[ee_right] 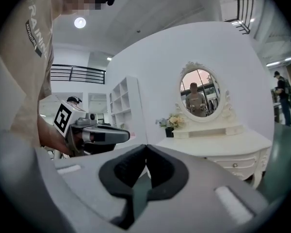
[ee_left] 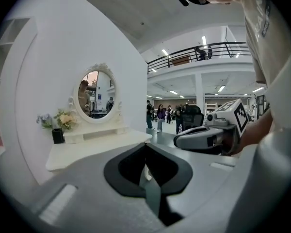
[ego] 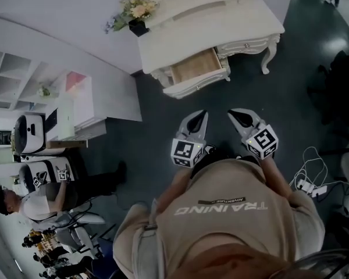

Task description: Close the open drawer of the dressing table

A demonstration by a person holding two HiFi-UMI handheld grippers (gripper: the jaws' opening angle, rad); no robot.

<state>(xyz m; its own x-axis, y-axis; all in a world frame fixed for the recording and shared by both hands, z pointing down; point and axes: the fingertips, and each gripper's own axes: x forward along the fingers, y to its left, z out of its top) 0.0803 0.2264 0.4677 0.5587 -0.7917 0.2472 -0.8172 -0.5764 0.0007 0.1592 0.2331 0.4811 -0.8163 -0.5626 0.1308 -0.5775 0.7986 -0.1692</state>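
Observation:
The white dressing table (ego: 221, 22) stands at the top of the head view. Its left drawer (ego: 196, 67) is pulled out and shows a bare wooden inside, while the drawer to the right (ego: 248, 45) is closed. Both grippers hang side by side over the dark floor, a short way in front of the drawer and touching nothing. My left gripper (ego: 204, 114) is shut with nothing in it, and so is my right gripper (ego: 231, 113). In the left gripper view the jaws (ee_left: 145, 144) meet before the table top (ee_left: 89, 148). In the right gripper view the jaws (ee_right: 146, 146) meet likewise.
An oval mirror (ee_right: 200, 92) and a vase of flowers (ego: 137, 15) sit on the table. A white shelf unit (ego: 75, 106) stands at the left, with a seated person (ego: 38, 201) below it. Cables and a power strip (ego: 306, 183) lie on the floor at the right.

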